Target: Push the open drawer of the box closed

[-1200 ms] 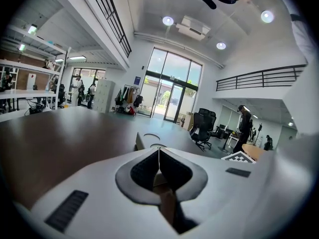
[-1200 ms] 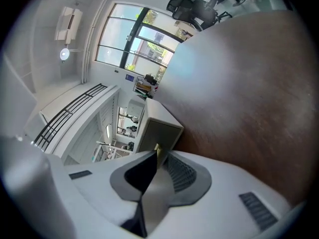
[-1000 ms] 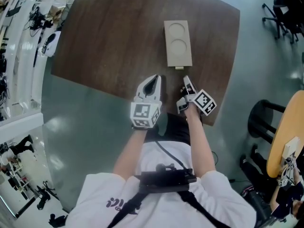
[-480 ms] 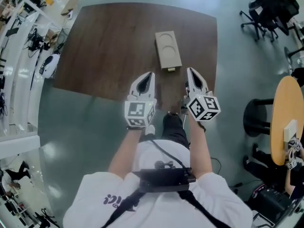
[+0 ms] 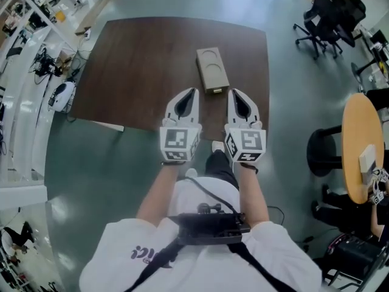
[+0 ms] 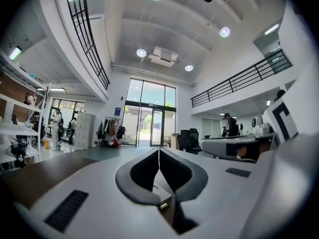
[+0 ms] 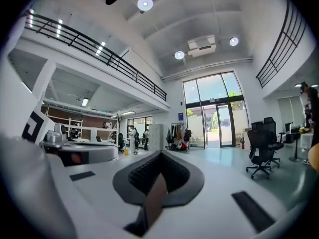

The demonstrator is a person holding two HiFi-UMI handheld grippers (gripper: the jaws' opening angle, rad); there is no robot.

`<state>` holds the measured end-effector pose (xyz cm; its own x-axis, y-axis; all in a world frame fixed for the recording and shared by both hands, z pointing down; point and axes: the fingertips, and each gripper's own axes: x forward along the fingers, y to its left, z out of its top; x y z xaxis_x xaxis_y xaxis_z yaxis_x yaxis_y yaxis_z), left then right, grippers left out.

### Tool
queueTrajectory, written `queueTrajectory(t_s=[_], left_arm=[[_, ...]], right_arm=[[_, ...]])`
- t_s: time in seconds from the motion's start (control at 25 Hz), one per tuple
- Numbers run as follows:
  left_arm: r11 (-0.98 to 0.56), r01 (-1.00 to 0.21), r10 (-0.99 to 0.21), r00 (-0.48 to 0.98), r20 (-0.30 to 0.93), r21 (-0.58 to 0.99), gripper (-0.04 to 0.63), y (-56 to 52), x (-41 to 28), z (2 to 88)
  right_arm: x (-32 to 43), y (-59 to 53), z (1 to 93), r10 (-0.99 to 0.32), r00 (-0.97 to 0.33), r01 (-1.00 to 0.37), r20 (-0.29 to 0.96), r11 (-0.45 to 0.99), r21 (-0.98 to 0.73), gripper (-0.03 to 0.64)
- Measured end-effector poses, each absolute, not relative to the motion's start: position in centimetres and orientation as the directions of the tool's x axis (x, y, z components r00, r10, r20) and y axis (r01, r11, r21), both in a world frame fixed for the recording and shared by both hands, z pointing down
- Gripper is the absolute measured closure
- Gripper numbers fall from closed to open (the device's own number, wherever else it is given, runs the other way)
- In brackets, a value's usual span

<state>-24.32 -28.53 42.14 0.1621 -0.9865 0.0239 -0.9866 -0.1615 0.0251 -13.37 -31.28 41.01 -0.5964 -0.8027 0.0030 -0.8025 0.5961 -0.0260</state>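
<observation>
In the head view a tan box [image 5: 212,69] with two round recesses in its top lies on the dark wooden table [image 5: 140,66]. Its drawer front [image 5: 217,91] sticks out a little at the near end. My left gripper [image 5: 190,93] is shut, just left of the drawer end and over the table's near edge. My right gripper [image 5: 233,93] is shut, just right of it. Neither touches the box. In the left gripper view the left gripper [image 6: 159,153] has its jaws meeting, and the box [image 6: 162,203] peeps through below them. The right gripper [image 7: 160,154] also has its jaws closed, with nothing held.
Black office chairs [image 5: 325,14] stand beyond the table at upper right. A round wooden table [image 5: 363,145] and a black stool [image 5: 322,152] are at the right. White shelving [image 5: 24,72] runs along the left. The person stands at the table's near edge on grey floor.
The right gripper has drawn back from the drawer end and levelled out beside the left one. The head has shifted, so the table and box sit further up the picture.
</observation>
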Motion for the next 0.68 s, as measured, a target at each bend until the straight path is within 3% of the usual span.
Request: queueTrajectory(t_s=[0.32,0.52,0.68], left_arm=[[-0.162,-0.987,-0.987,0.162,0.022,0.002,0.581,-26.5,-25.4,42.4],[-0.142,-0.978,-0.99,0.139,0.029,-0.15,0.581,-26.1,-25.8,42.5],[-0.135,-0.982,-0.991,0.133,0.023,-0.134,0.581,-25.2,-26.6,43.0]], right_arm=[[-15.5,-28.6,39.8,-0.8,-0.599,-0.8,-0.031,0.6,-0.015,0.611],[-16.0,-27.7,39.6,-0.808,-0.587,-0.809,-0.037,0.587,0.018,0.611],[-16.2,-26.9,40.7,-0.823,-0.567,-0.824,-0.023,0.567,0.011,0.611]])
